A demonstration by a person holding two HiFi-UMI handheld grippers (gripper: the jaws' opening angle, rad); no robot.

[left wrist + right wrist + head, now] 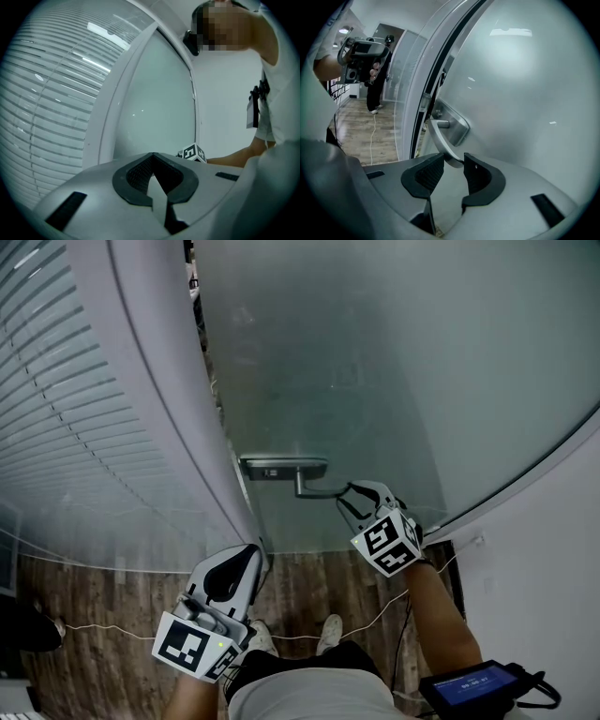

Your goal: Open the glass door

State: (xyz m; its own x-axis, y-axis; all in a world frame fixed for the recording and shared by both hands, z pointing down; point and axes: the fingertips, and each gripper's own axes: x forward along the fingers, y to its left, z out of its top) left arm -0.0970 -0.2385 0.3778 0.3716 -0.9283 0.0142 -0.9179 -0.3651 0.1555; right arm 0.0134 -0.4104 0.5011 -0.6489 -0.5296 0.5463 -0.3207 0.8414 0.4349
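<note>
Landmark: the lever handle [314,486] on its metal plate [284,468], near the free edge of the glass door [394,362].
Glass door: frosted pane carrying the handle; its edge next to the handle lies against the grey door frame [159,381], so it looks closed.
Right tongs [453,161]: spread wide, with the handle's free end sitting between the two pads; a slim gap shows beside the lever, so there is no firm pinch.
Right tongs, head view [354,498]: at the end of the handle away from the plate, tilted downward toward it.
Left tongs [152,157]: pressed together at the tips, nothing between them.
Left tongs, head view [251,554]: below the handle and on the frame side of it, apart from it.
Striped panel [47,409]: beyond the frame, on the far side from the handle.
Wood floor [309,587]: beneath the handle, with the person's shoes [328,629] on it.
</note>
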